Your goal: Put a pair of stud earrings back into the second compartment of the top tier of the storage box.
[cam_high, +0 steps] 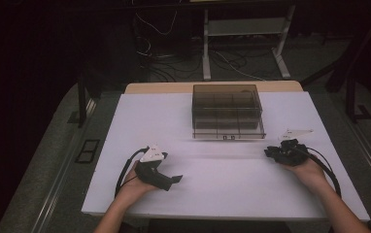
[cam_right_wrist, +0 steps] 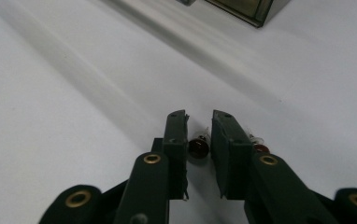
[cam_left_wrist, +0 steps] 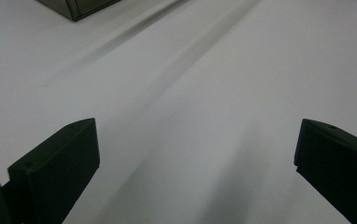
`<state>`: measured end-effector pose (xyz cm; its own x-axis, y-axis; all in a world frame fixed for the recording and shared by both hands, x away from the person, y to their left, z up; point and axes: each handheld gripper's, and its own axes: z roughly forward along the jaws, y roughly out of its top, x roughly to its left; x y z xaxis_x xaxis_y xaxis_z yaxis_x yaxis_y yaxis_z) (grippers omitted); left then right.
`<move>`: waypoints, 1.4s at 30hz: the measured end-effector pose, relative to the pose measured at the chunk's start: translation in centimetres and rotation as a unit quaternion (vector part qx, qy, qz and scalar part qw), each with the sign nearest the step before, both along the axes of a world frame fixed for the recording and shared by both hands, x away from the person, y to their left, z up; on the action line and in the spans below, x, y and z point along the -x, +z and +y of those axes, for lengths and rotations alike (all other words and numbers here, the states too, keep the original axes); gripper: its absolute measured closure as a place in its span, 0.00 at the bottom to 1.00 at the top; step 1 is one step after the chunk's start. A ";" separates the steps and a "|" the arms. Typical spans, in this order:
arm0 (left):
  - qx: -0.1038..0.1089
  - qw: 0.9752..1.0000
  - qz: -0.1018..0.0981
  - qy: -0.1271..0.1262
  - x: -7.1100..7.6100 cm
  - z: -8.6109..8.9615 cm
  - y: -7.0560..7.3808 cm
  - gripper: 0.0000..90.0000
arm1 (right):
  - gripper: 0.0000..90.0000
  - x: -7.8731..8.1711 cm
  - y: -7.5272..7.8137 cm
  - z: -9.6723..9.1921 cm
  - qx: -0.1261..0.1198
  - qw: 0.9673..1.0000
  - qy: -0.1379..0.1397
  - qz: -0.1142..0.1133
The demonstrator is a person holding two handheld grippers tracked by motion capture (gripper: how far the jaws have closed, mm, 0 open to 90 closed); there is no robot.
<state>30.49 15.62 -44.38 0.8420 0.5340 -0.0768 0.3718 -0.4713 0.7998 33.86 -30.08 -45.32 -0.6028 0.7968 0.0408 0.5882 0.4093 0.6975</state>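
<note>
- The right tongs (cam_right_wrist: 199, 135) sit low over the white desk (cam_right_wrist: 74, 93), jaws narrowed to a slim gap around a small dark red bulb (cam_right_wrist: 198, 147) that lies on the desk surface.
- I cannot tell whether the pads actually press on the bulb; a sliver of space shows on at least one side, so the right tongs read as nearly closed around it rather than clamped.
- A second small red bulb (cam_right_wrist: 260, 147) with thin wire leads peeks out just beside the outer face of the right-hand jaw, also on the desk.
- In the high view the right tongs (cam_high: 276, 152) are held by the right hand (cam_high: 310, 170) near the right edge of the desk (cam_high: 222, 189), in front of and to the right of the box.
- The left tongs (cam_left_wrist: 195, 154) are wide open, with nothing but bare desk between the two black jaws.
- In the high view the left tongs (cam_high: 174, 180) rest in the left hand (cam_high: 137, 182) at the near left part of the desk, pointing towards the right, well apart from the right tongs.
- A smoke-tinted clear compartment box (cam_high: 227, 111) stands at the far middle of the desk; its inner dividers show through the walls, and its corner appears at the top of both gripper views (cam_left_wrist: 81, 7) (cam_right_wrist: 249, 8).
- Black cables trail from each gripper towards the person's forearms.
</note>
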 end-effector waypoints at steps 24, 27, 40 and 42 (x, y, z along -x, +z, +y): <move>0.000 1.000 0.000 0.000 -0.1 0.1 0.0 0.00 | 0.88 -0.1 0.1 -0.2 -0.009 1.000 0.000 0.007; 0.000 1.000 0.000 0.000 0.0 0.1 0.0 0.00 | 0.88 -0.1 0.2 -0.3 -0.011 1.000 0.001 0.004; -0.001 1.000 0.001 0.000 0.0 0.1 0.0 0.00 | 0.88 -0.1 1.0 -0.7 -0.028 1.000 0.002 0.012; -0.001 1.000 0.001 -0.001 0.0 0.1 0.0 0.00 | 0.88 -0.1 1.2 -0.9 -0.031 0.999 0.004 0.012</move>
